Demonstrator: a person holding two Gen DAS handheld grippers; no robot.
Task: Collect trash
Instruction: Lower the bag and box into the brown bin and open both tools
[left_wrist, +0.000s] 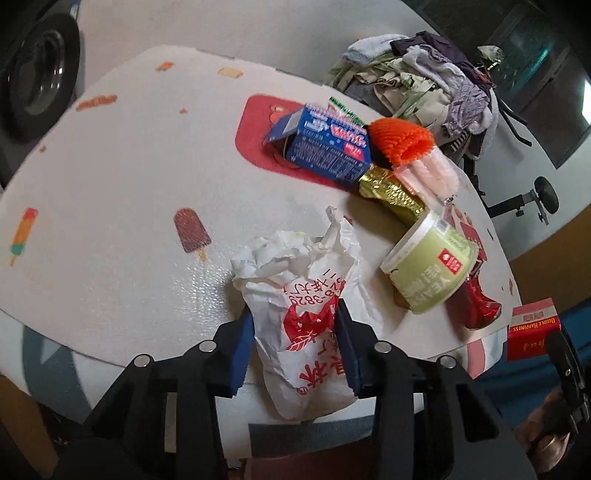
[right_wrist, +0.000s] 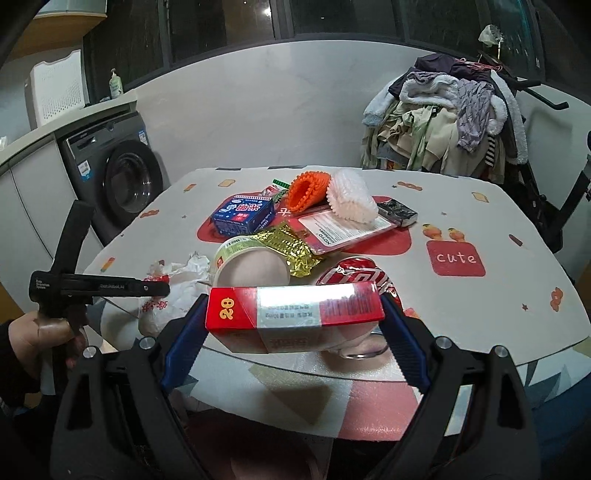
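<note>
1. Left wrist view: your left gripper (left_wrist: 295, 339) has its blue pads pressed on the crumpled white paper bag (left_wrist: 306, 314) with red print, lying at the table's near edge (left_wrist: 110, 184), just beside the green "YEAH" tub (left_wrist: 428, 269).
2. Right wrist view: your right gripper (right_wrist: 293, 321) holds the red cigarette pack (right_wrist: 295, 314) marked "20" lengthwise, above that edge; the tablecloth reads "cute" (right_wrist: 456, 258).

Colours on the cluttered table

White crumpled paper bag (left_wrist: 306, 317) printed red; red-and-silver cigarette box (right_wrist: 295, 308); blue carton (left_wrist: 325, 147); pale green tub (left_wrist: 430, 264), perhaps yoghurt.
</note>
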